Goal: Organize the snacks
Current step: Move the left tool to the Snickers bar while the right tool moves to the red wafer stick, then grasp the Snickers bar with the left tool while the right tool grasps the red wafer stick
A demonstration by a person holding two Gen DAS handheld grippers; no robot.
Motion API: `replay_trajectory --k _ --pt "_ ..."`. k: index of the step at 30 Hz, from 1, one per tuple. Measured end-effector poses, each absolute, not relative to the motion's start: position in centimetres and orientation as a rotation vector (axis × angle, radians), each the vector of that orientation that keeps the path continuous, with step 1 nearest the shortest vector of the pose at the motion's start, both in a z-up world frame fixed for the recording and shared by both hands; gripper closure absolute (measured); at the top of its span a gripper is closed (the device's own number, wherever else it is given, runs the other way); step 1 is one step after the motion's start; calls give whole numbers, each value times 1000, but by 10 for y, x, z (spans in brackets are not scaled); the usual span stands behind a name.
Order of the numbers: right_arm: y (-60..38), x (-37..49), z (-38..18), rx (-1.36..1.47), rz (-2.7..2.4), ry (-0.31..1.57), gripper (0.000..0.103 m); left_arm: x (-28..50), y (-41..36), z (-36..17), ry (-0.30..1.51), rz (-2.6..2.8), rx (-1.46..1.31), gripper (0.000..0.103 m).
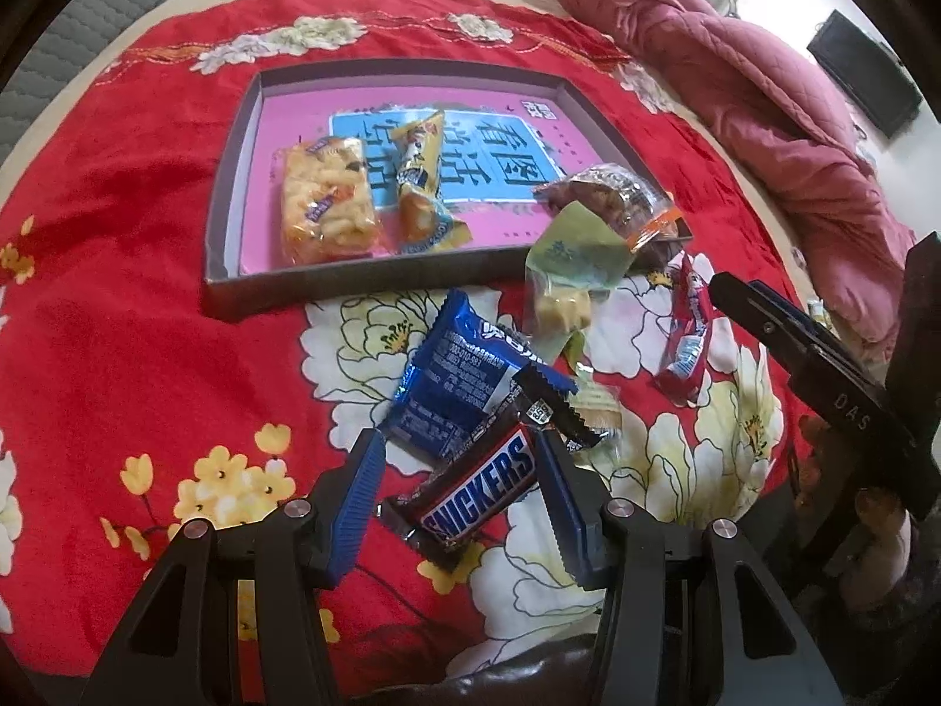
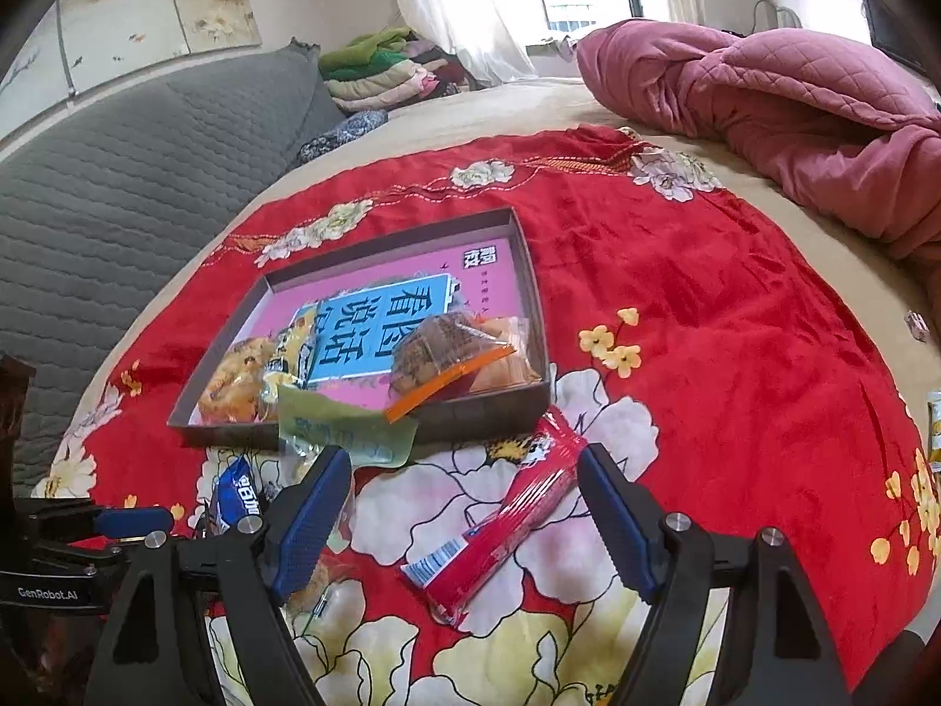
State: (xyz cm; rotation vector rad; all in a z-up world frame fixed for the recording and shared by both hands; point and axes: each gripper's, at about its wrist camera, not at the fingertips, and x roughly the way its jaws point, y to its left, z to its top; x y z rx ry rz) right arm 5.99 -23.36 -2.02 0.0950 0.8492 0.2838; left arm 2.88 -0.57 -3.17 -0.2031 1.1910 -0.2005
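Observation:
A shallow box tray (image 1: pixel 235 188) (image 2: pixel 532 288) with a pink floor lies on the red flowered cloth. In it are a yellow puffed snack bar (image 1: pixel 326 200), a yellow wrapped snack (image 1: pixel 420 170) and a brown snack in a clear bag (image 1: pixel 611 188) (image 2: pixel 453 353). A green packet (image 1: pixel 573 270) (image 2: pixel 341 429) leans on the tray's near rim. My left gripper (image 1: pixel 461 470) is open around a Snickers bar (image 1: pixel 479 491), which lies partly on a blue packet (image 1: pixel 464 370). My right gripper (image 2: pixel 464 506) is open around a red packet (image 2: pixel 506 523) (image 1: pixel 685 335) on the cloth.
A pink quilt (image 1: pixel 735 70) (image 2: pixel 776 100) is heaped at the far right of the bed. A grey padded headboard (image 2: pixel 129 206) and folded clothes (image 2: pixel 382 70) are at the left and back. The right gripper's body (image 1: pixel 823 365) shows in the left wrist view.

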Motion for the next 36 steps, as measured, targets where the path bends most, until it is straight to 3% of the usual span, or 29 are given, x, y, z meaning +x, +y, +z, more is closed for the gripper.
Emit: replay_trajectory --k 29,36 --pt "-226 76 -59 85 271 1005 25 31 -14 -57 1247 -264 -211 49" --pt "-221 82 -68 48 247 1006 47 32 -12 -60 1239 -280 -231 49"
